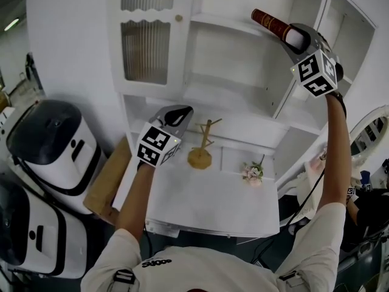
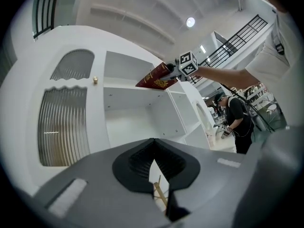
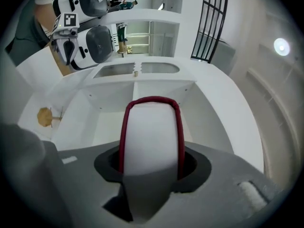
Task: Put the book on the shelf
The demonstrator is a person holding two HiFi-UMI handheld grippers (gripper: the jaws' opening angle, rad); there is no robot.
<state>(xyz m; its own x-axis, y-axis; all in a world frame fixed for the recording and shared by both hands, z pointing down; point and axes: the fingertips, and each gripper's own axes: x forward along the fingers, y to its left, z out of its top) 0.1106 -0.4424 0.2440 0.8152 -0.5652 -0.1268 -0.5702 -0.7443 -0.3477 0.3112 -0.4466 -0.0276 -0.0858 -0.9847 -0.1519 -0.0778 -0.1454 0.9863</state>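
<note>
Towering white shelf unit [image 1: 234, 59] over white desktop [image 1: 200, 202], black railings [image 3: 210, 23] beyond.

The open shelf bay [image 1: 231, 53] at upper centre of the head view gives a gripper room to pass; only the red book [image 1: 270, 22] juts in at its upper right corner. Ribbed cabinet doors [image 1: 144, 50] close off the upper left. On the lower ledge [image 1: 206, 202], a wooden stand [image 1: 203, 145] and a flower sprig [image 1: 252, 172] block the back; the front lies free.
</note>
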